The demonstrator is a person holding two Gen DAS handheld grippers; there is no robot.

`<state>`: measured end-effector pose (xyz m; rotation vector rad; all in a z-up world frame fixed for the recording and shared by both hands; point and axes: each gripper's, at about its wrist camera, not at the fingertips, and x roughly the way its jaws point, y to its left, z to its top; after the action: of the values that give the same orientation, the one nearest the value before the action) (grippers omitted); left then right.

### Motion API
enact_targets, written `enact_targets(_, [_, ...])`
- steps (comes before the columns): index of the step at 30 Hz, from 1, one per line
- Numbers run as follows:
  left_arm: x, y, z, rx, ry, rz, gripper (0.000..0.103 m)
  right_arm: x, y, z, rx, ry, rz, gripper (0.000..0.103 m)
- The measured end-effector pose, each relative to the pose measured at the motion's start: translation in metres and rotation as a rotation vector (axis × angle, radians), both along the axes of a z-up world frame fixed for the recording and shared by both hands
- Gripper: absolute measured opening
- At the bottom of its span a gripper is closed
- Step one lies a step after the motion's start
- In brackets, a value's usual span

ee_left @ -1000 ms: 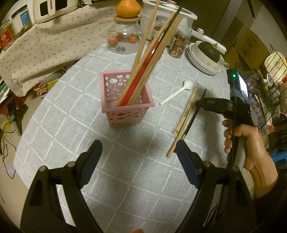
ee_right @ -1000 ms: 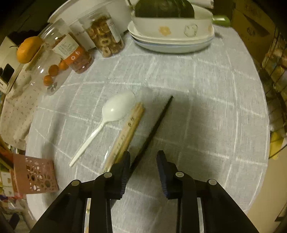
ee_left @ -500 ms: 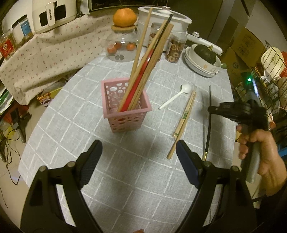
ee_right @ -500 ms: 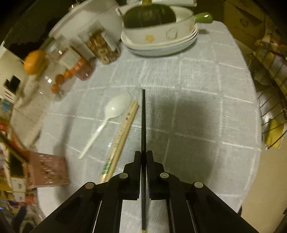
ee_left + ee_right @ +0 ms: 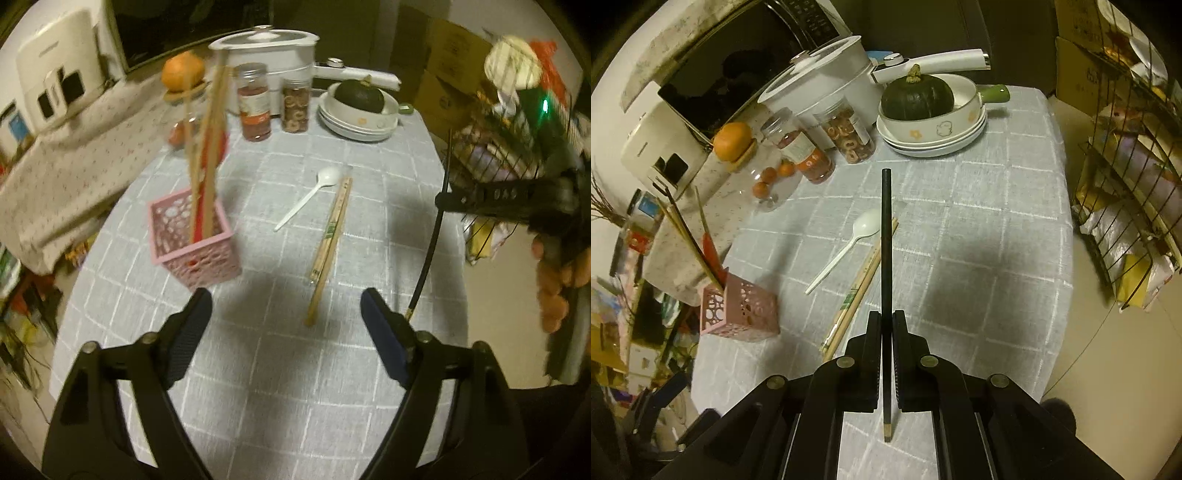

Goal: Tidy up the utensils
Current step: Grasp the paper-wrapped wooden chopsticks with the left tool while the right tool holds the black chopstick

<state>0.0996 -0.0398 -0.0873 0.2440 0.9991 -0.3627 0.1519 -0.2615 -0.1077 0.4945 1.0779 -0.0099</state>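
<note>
Lifted off the cloth, black chopstick (image 5: 885, 236) in clenched right tongs (image 5: 885, 332); left tongs (image 5: 284, 321) released; pink basket (image 5: 195, 240) holds chopsticks (image 5: 207, 147)

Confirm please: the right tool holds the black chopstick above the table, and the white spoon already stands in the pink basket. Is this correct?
Not quite. The white spoon lies on the tablecloth beside the wooden chopsticks, not in the pink basket. The right wrist view shows this. The right tool does hold the black chopstick.

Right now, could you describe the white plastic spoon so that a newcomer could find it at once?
Start at the grey checked tablecloth and find the pink basket of upright chopsticks. To its right lies a bamboo chopstick pair; the spoon lies just left of them, the only white utensil, with a rounded bowl.
</note>
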Motion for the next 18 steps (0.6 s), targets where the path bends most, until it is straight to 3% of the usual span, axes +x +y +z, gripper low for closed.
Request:
enact_targets(2, [0.002, -0.019, -0.009, 0.047, 0.005, -0.039, 0.058, 0.001, -0.005, -0.001, 0.016, 0.006, 0.001, 0.005])
enact_targets(5, [0.011, -0.042, -0.024, 0.080, 0.033, -0.075, 0.049, 0.001, -0.014, 0.000, 0.026, 0.007, 0.010, 0.005])
enact_targets(11, [0.061, -0.080, -0.059, 0.034, 0.150, -0.049, 0.037, 0.012, -0.029, -0.016, 0.065, 0.053, 0.032, 0.006])
enact_targets(16, [0.097, -0.102, -0.081, 0.022, 0.168, -0.021, 0.035, 0.022, -0.040, -0.030, 0.134, 0.080, 0.024, 0.006])
enact_targets(18, [0.109, -0.111, -0.087, 0.025, 0.176, -0.021, 0.026, 0.026, -0.041, -0.033, 0.148, 0.087, 0.022, 0.006])
